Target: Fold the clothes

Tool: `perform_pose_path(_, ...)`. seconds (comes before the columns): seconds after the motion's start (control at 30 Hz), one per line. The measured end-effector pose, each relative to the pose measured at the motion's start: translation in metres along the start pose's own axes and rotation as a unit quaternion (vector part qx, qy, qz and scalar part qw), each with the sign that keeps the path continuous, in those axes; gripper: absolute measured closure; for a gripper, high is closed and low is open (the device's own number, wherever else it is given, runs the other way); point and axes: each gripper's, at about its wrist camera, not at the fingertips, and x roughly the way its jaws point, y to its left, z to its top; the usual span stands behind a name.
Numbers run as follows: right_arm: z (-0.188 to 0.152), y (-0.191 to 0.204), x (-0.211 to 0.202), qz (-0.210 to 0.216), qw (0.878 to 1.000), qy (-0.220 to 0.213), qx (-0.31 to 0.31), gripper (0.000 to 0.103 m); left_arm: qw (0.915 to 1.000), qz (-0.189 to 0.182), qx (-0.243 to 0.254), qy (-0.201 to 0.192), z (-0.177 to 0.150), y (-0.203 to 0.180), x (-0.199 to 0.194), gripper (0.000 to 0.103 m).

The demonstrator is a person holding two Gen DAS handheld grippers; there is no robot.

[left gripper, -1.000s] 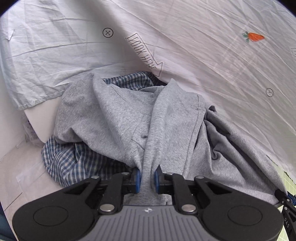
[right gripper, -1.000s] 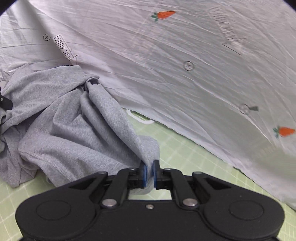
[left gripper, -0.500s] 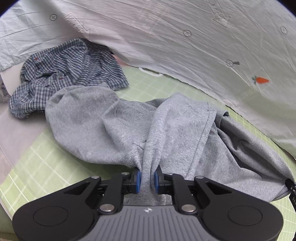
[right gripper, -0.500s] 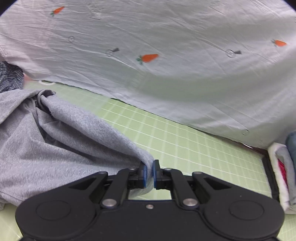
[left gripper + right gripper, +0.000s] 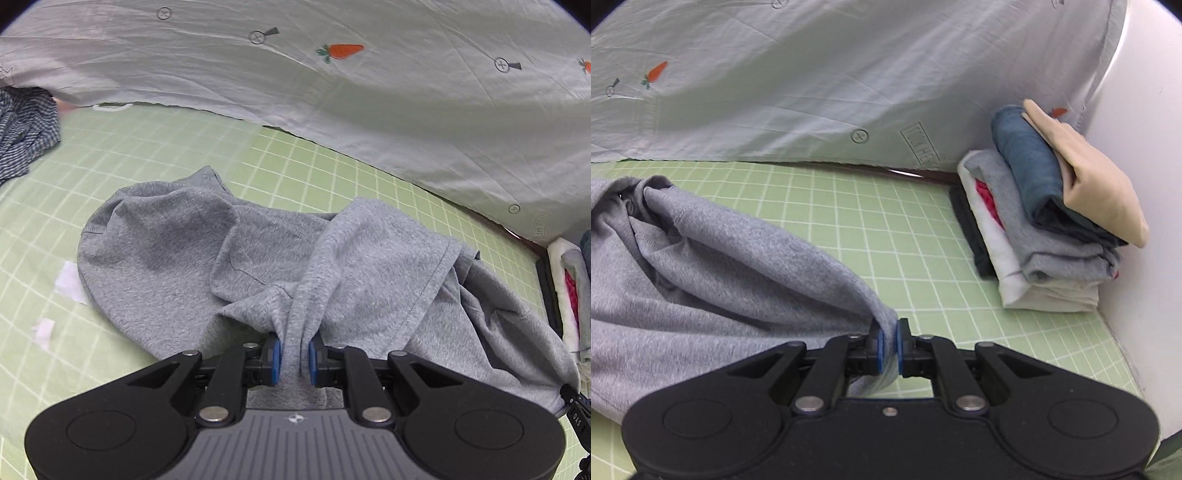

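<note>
A crumpled grey T-shirt [image 5: 177, 258] lies bunched on the green grid mat [image 5: 155, 158]. My left gripper [image 5: 294, 356] is shut on a gathered fold of it, the fabric pinched between the blue pads. In the right wrist view the same grey T-shirt [image 5: 701, 266] stretches away to the left. My right gripper [image 5: 887, 349] is shut on another edge of it, above the green grid mat [image 5: 871, 206]. The rest of the shirt drapes loosely between the two grips.
A pale sheet with carrot prints [image 5: 369, 85] hangs along the mat's far edge. A blue checked shirt [image 5: 26, 129] lies at the far left. A stack of folded clothes [image 5: 1045, 221] sits at the mat's right end against a white wall [image 5: 1145, 147]. Two white scraps [image 5: 70, 282] lie on the mat.
Both grippers have carried the grey T-shirt to the right, off the checked shirt and onto the green mat. The folded stack has come into the right wrist view.
</note>
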Motion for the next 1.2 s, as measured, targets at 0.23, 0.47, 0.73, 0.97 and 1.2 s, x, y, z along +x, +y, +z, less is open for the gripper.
perform_pose_path(0.23,-0.006,-0.01,0.019,0.019,0.999,0.024,-0.013,0.084,0.9997,0.021,-0.01,-0.006,-0.008,-0.012,-0.001,0.079)
perform_pose_path(0.47,0.014,0.019,-0.002,0.05,0.998,-0.027,-0.021,0.056,0.9958,0.067,-0.053,-0.033,-0.026,0.028,-0.045,0.061)
perform_pose_path(0.73,0.018,0.091,-0.059,0.145,0.987,-0.052,-0.041,0.04,0.9927,0.086,-0.082,-0.022,-0.043,0.079,-0.07,0.052)
perform_pose_path(0.97,0.006,0.173,-0.105,0.206,0.975,-0.044,-0.075,0.037,0.9957,0.08,-0.047,-0.006,-0.045,0.121,-0.08,0.047)
perform_pose_path(1.2,-0.002,0.244,-0.129,0.24,0.968,-0.022,-0.073,0.031,0.9963,0.084,-0.013,0.011,-0.037,0.176,-0.088,0.047)
